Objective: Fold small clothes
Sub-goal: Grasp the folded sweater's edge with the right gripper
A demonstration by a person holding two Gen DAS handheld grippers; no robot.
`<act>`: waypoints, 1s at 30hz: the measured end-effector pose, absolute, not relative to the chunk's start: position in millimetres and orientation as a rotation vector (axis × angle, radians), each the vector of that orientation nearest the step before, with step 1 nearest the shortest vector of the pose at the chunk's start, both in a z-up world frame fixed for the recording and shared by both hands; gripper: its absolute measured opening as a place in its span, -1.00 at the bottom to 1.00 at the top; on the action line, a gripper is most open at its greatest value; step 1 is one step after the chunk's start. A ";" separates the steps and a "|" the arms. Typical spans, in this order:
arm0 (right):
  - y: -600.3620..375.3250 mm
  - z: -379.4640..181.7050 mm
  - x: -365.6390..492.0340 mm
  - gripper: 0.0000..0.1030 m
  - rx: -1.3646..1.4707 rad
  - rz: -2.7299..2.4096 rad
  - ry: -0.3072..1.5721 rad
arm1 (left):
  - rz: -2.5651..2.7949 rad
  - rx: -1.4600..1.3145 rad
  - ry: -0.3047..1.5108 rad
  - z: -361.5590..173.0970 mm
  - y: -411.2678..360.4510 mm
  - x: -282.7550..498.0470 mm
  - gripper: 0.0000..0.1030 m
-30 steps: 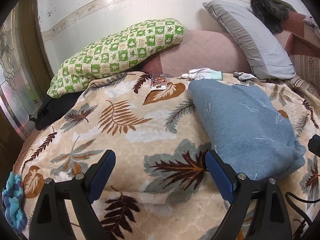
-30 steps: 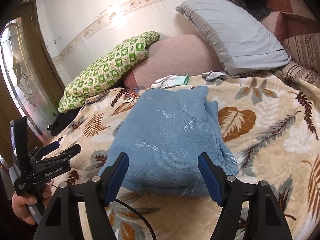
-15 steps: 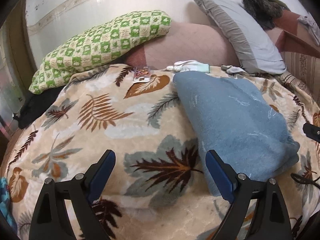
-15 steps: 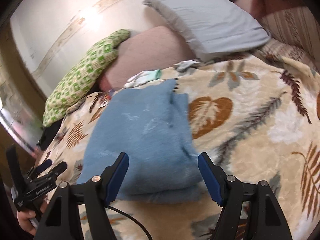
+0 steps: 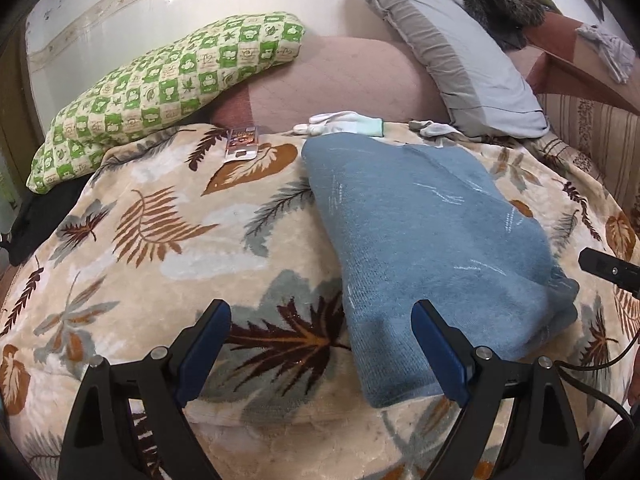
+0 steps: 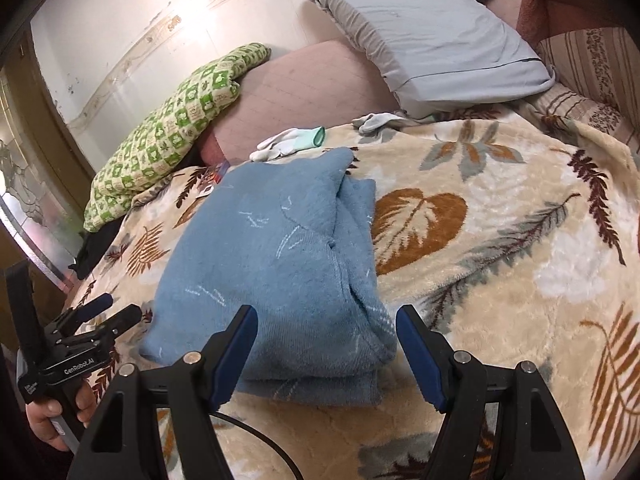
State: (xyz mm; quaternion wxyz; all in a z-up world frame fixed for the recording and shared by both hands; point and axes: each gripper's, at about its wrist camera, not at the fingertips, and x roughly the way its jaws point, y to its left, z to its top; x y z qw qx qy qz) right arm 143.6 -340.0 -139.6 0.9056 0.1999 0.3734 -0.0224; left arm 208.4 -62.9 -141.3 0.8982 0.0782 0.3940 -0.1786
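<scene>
1. The left claw stands spread wide with nothing pinched; its right blue pad sits over the near left corner of the folded blue garment, while its left pad hangs over bare blanket.
2. The right claw is also spread and grips nothing; the near right corner of the blue garment lies between and just beyond its two pads, and whether either pad touches the cloth cannot be told.
3. The blue garment lies folded into a thick, roughly rectangular bundle on the leaf-patterned blanket that covers the bed, with layered edges showing along its right side and near end.
4. Beyond the garment's far end lies a white glove with a mint cuff, just beside the garment, and a second pale glove to its right.
5. To the far left of the garment a small printed card packet rests on the blanket.
6. Behind the garment a green checked pillow and a grey pillow lean on a pink quilted cushion.
7. In the right wrist view, a hand holds the left claw's handle, left of the garment.
</scene>
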 end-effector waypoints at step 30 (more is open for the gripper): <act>-380.0 -167.5 228.3 0.46 0.561 0.002 0.762 | -0.303 0.201 0.788 -147.9 -77.3 248.8 0.78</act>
